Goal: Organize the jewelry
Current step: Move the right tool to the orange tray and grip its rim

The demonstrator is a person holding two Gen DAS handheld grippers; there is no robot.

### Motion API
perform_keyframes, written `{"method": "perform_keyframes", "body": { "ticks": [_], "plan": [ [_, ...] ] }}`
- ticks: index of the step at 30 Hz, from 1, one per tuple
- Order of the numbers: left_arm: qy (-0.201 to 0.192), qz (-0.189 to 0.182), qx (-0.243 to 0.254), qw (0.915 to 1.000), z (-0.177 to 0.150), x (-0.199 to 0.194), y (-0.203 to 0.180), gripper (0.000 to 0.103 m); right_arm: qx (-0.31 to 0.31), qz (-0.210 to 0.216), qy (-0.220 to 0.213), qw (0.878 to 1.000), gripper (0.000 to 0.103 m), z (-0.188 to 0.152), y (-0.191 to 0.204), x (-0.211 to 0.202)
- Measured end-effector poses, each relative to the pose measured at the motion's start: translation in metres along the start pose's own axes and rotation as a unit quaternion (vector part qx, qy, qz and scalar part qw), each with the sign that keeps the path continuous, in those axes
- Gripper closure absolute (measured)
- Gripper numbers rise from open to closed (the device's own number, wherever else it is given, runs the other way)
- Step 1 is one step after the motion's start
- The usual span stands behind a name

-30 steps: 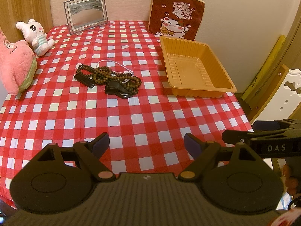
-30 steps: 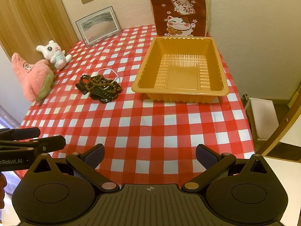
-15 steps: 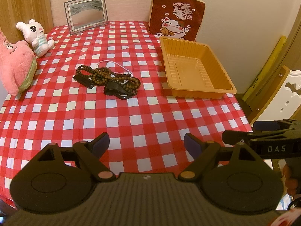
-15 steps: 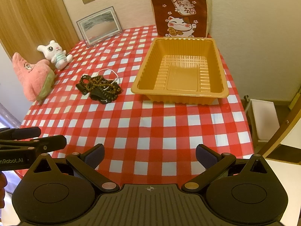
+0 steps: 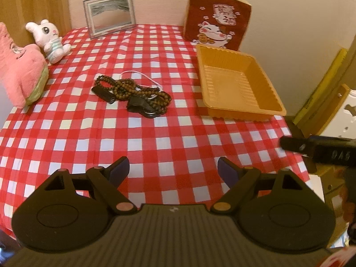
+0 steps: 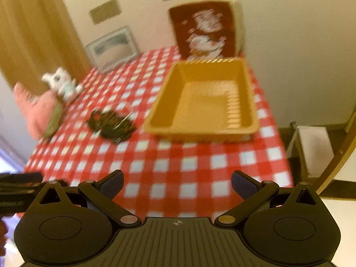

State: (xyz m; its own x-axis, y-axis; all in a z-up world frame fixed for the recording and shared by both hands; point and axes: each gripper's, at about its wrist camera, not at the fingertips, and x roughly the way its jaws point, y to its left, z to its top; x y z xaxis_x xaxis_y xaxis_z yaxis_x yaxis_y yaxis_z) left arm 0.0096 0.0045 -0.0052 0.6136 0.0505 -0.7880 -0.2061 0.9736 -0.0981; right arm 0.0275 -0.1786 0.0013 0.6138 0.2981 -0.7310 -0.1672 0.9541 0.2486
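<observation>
1 tray (image 5: 276,109) – 2 plushies (image 5: 52,37) – 1 frame (image 5: 109,13)

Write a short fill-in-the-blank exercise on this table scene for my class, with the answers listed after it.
1. The orange tray holds ____.
2. The beads lie on the checked cloth, to the ____ of the tray in both views.
3. Both the left gripper and the right gripper are ____.

Answers: nothing; left; open

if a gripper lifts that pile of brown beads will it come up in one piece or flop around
Probably floppy: the beads lie in loose tangled loops, so strands would likely dangle. A thin white cord and black clips sit in the tangle and may come along. Likely light.
</observation>
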Motion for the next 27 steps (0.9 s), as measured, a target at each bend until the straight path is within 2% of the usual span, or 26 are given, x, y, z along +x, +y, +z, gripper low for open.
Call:
{"method": "perform_keyframes", "body": {
  "ticks": [9,11,17,24,27],
  "plan": [
    [-0.023,0.040,-0.028,0.9986,0.002,0.014,-0.004,0.018,0.002,-0.040,-0.094,0.995,0.013,0.006,-0.061,0.015],
    [-0.031,0.053,-0.034,0.9975,0.001,0.018,-0.006,0.018,0.005,-0.038,-0.111,0.993,0.015,0.006,-0.072,0.021],
    [-0.055,0.074,-0.049,0.9945,0.001,0.024,-0.007,0.019,0.008,-0.038,-0.130,0.991,0.019,0.005,-0.095,0.044],
    [-0.046,0.083,-0.035,0.9948,0.006,0.038,-0.004,0.019,0.037,-0.051,-0.142,0.988,0.025,0.004,-0.101,0.067],
    [-0.039,0.075,-0.030,0.9960,0.011,0.049,0.002,0.020,0.041,-0.066,-0.152,0.985,0.028,0.003,-0.100,0.076]
  ]
}}
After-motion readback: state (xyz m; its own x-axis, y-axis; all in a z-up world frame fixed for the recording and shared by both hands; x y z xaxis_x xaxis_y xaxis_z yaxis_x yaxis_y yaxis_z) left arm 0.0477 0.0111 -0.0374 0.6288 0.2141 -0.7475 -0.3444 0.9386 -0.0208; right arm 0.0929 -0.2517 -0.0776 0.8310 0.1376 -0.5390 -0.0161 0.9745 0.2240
